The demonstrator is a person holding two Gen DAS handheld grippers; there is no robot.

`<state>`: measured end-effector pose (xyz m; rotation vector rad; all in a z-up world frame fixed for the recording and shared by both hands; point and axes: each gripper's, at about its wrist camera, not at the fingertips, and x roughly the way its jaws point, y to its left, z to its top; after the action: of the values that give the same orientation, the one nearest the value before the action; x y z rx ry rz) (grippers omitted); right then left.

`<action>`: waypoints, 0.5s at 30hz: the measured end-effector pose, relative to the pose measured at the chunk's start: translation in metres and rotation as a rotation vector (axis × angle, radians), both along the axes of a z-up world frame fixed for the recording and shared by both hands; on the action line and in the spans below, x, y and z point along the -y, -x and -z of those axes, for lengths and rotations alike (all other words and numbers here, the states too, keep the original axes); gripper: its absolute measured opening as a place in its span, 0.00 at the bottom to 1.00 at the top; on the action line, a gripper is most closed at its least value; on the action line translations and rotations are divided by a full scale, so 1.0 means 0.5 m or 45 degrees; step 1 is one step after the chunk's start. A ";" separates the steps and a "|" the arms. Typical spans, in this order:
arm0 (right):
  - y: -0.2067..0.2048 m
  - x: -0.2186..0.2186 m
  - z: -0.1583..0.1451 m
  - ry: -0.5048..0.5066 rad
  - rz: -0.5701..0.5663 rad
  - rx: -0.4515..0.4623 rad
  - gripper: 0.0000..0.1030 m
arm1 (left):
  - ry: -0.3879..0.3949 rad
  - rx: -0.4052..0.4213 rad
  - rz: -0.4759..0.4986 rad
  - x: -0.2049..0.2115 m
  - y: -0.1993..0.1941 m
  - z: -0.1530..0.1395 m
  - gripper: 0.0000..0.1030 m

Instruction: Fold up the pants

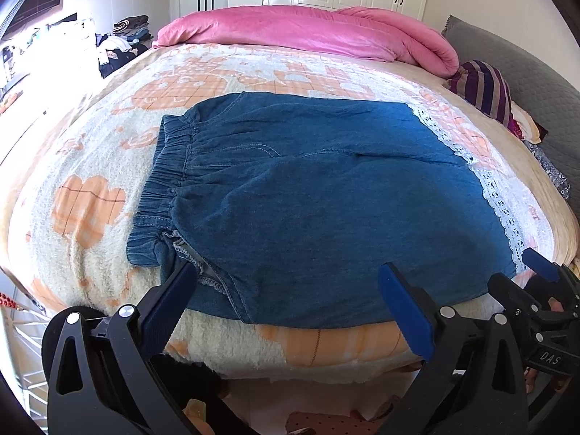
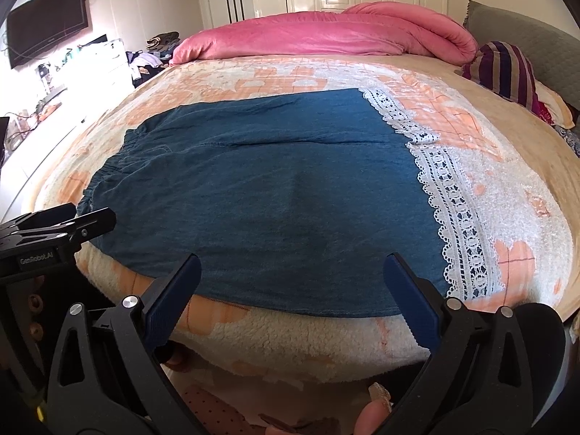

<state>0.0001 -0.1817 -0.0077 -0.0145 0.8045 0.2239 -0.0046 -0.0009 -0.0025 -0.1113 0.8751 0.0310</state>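
My left gripper (image 1: 290,282) has its jaws wide apart and empty, just above the near edge of the pants (image 1: 319,203). The right gripper (image 2: 293,275) is the same: jaws wide, nothing between the pads, hanging over the near hem side.

The pants are blue denim, lying flat across the bed blanket (image 2: 290,348), elastic waistband (image 1: 163,181) to the left and lace trim (image 2: 449,203) to the right. They look already doubled leg on leg, but I cannot be sure from here.

My judgement for the step: each gripper takes one near corner, L at the waistband end, R at the lace end, then both bring the near edge over. To do it well, I go low so the bottom finger slides under all layers, not only the top one. Near the L finger (image 1: 174,301) there is an open seam w/ inner stitching; pinching only that flap will pull the layers apart. Close both at approx. the same time and lift evenly, otherwise the fold goes crooked. The fleece blanket is soft and may catch in the jaws.
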 end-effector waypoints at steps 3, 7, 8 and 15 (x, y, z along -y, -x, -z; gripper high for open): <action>0.000 -0.001 0.000 0.001 0.001 -0.001 0.92 | 0.000 0.000 -0.003 0.000 0.000 0.000 0.96; 0.000 0.000 0.000 0.001 -0.001 -0.001 0.92 | 0.000 0.002 -0.004 0.001 0.002 -0.002 0.96; 0.000 0.000 0.000 0.001 -0.001 -0.002 0.92 | -0.002 0.001 -0.003 0.001 0.002 -0.001 0.96; 0.001 -0.001 0.001 0.001 -0.001 -0.002 0.92 | -0.001 0.004 -0.001 0.002 0.002 -0.002 0.96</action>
<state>-0.0002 -0.1812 -0.0080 -0.0152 0.8059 0.2248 -0.0056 -0.0017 -0.0017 -0.1111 0.8721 0.0321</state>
